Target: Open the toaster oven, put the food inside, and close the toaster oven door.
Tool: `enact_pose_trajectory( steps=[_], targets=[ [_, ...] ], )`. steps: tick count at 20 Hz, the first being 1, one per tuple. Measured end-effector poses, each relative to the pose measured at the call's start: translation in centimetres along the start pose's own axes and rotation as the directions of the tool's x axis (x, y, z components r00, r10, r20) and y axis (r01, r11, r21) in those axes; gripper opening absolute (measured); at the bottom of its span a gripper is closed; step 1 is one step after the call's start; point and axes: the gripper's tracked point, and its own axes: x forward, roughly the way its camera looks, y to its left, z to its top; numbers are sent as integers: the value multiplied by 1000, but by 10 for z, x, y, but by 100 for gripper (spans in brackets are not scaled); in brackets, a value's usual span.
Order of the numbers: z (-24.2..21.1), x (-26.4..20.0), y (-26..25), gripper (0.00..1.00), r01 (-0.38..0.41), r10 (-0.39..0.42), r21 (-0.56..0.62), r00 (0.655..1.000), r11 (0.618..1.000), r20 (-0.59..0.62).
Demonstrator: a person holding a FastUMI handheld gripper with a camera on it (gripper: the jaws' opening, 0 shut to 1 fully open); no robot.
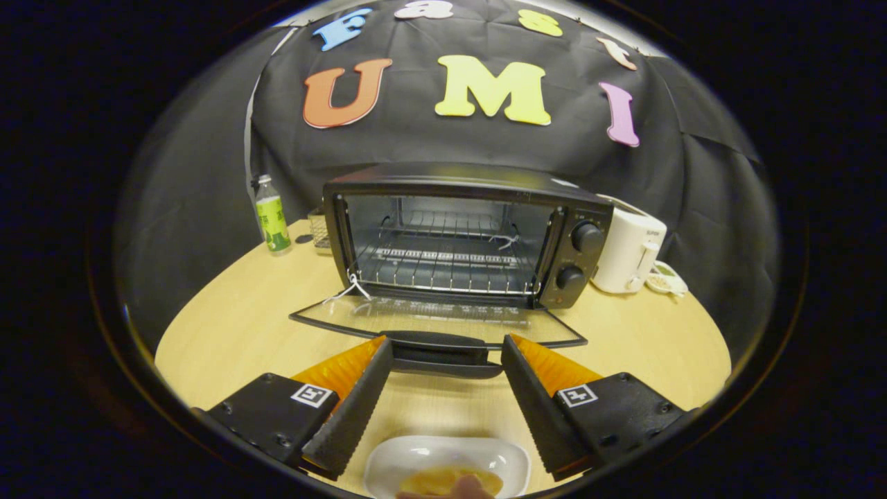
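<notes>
Toaster oven door already down; rack empty. Fingers wide, holding nothing, w/ food dish between them. Loading & closing still left.

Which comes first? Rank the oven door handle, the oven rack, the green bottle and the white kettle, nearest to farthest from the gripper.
Gripper open.
1. Oven door handle, between the fingertips.
2. Oven rack, straight ahead inside the open toaster oven.
3. White kettle, beyond, beside the oven's knobs.
4. Green bottle, far back on the other side.

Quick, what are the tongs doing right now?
Tongs: open, holding nothing; the oven door handle sits between the tips, the food dish lies below them.
</notes>
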Motion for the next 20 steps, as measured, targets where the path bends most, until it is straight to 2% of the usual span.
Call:
enact_pose_trajectory(
  steps=[6,11,20],
  targets=[
    [-13,0,4,100,-33,34,13,997,999,-64],
    [-13,-5,7,100,-42,42,5,997,999,-69],
    [-2,-31,6,100,-50,50,-27,999,998,4]
  ],
)
